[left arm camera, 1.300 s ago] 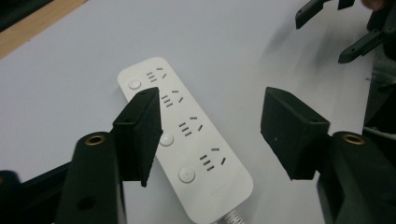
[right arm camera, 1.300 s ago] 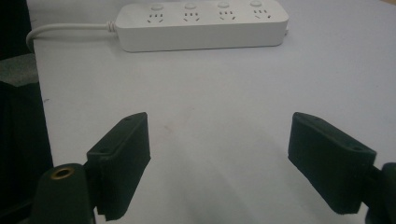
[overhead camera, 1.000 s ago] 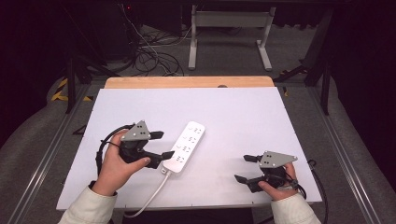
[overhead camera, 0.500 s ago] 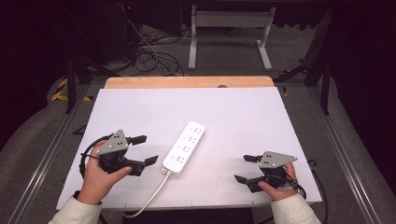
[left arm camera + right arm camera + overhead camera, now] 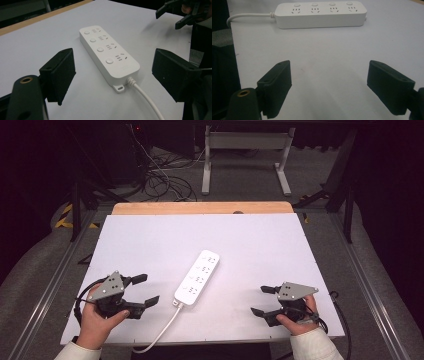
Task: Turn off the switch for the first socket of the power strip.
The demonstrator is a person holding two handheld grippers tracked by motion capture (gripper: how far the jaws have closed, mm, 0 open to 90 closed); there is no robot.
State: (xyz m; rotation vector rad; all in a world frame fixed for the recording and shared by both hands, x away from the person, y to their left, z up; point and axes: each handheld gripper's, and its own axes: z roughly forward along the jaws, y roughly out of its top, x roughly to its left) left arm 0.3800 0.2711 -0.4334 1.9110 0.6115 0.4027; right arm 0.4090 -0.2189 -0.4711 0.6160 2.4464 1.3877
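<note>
Both pairs of jaws stand wide apart and hold nothing; the left gripper (image 5: 144,291) sits near the cord end of the white power strip (image 5: 197,278), the right gripper (image 5: 261,300) well apart; the strip lies flat mid-table (image 5: 280,250), untouched, so any handling seems not yet begun.

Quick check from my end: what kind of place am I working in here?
Probably a lab or recording workspace, not a home: a white-topped table holding one power strip, loose cables on the floor beyond it, dark surroundings, and a handheld claw in each hand.
</note>
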